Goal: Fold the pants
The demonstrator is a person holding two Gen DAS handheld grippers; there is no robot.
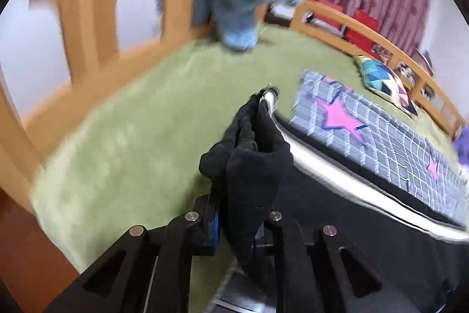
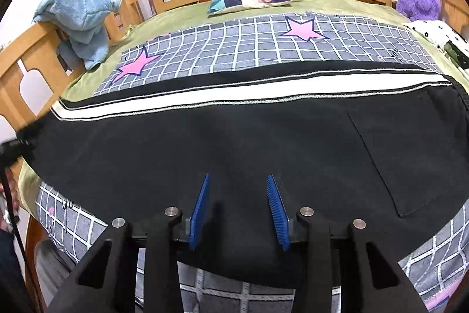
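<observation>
My left gripper (image 1: 234, 228) clamps a bunched pants (image 2: 234, 137) end at nine o'clock; right gripper (image 2: 238, 210) hovers half-open, empty. Pants lie flat on the bed (image 2: 176, 13), the cross fold barely starting.

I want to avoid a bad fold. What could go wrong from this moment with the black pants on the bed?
1. The left tongs pinch only a small bunch of the black pants near the leg end, so the cloth may slip out when lifted.
2. The right tongs stand open over the pants, gripping nothing, so that side may drag and wrinkle.
3. The grid blanket underneath may be pulled along.
</observation>
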